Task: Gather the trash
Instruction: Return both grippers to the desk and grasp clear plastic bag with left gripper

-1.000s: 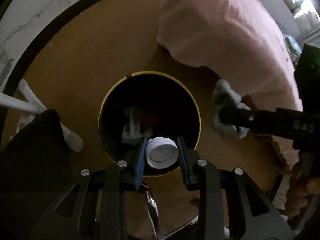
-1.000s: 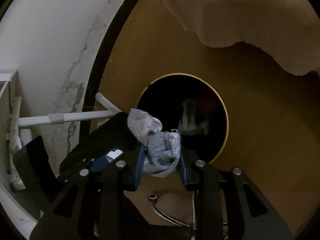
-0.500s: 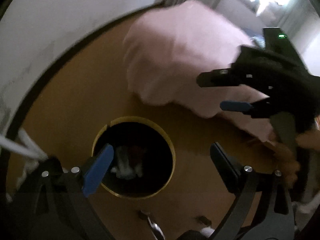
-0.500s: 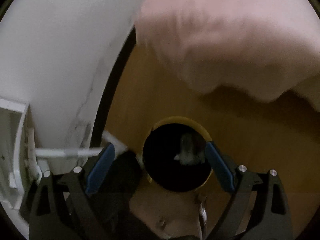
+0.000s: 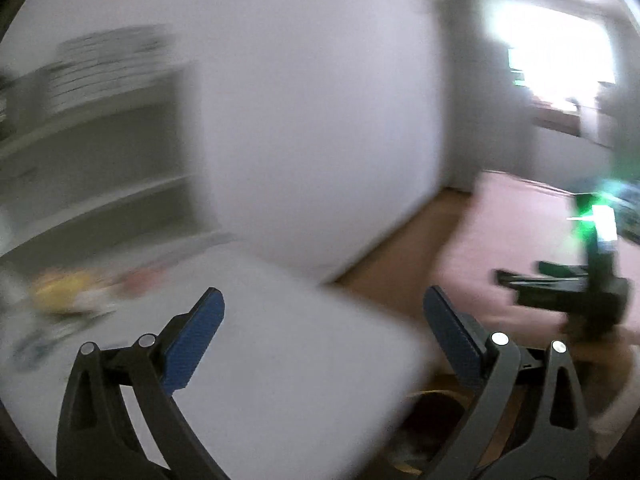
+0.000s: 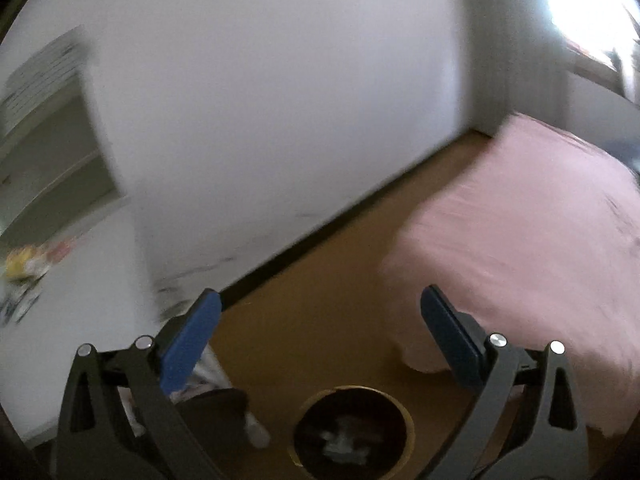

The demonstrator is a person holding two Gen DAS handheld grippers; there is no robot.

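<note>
My left gripper (image 5: 324,304) is open and empty, raised over the corner of a white table (image 5: 260,360). My right gripper (image 6: 320,304) is open and empty, above the wooden floor (image 6: 320,320). It also shows in the left wrist view (image 5: 560,296) at the right. The round bin (image 6: 354,432) with a gold rim stands on the floor below the right gripper, with pale trash (image 6: 344,440) inside. Blurred yellow and reddish items (image 5: 72,292) lie on the table at the far left; they also show in the right wrist view (image 6: 28,260).
A white wall (image 6: 260,120) runs behind. A pink bed cover (image 6: 520,240) fills the right. A shelf unit (image 5: 100,140) stands at the left. A dark chair and white frame (image 6: 224,416) sit left of the bin. Both views are motion-blurred.
Both grippers let go of their loads, the white cap and the grey cloth, over the bin, opened wide, then rose and tilted up toward the table and wall.
</note>
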